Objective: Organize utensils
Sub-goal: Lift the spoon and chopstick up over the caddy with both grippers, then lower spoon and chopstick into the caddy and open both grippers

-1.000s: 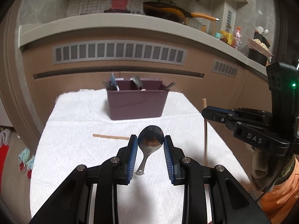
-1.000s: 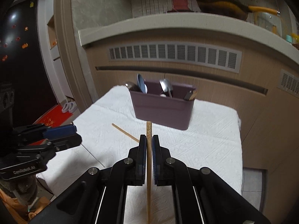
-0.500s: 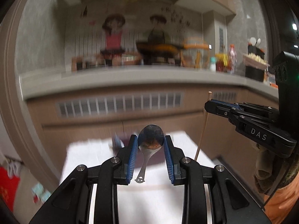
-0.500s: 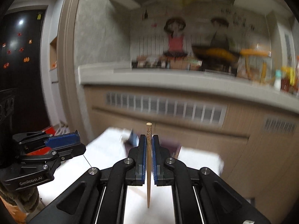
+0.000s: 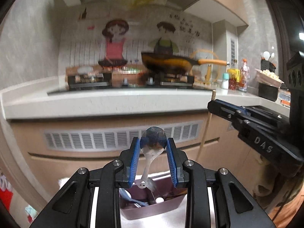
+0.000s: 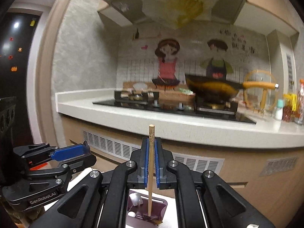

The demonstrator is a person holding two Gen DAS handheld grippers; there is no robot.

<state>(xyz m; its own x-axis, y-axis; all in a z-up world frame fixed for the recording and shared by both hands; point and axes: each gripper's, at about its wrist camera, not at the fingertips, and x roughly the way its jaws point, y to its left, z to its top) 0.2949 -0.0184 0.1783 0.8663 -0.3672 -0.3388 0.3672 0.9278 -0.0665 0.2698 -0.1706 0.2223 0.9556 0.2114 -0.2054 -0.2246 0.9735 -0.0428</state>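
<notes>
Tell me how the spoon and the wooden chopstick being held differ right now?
The spoon is shiny metal with a wide bowl; the chopstick is a thin wooden stick. The left gripper clamps the spoon's bowl, handle hanging down; the right gripper pinches the chopstick's upper shaft. Both hang above the purple holder.

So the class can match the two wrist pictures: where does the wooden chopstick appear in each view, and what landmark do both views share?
Left wrist: the wooden chopstick stands at right of centre, clamped upright in the right gripper.
Right wrist: the chopstick runs up the centre between the closed fingers, its lower tip over the purple utensil box.
Shared landmark: the orange-handled wok on the stove.
</notes>
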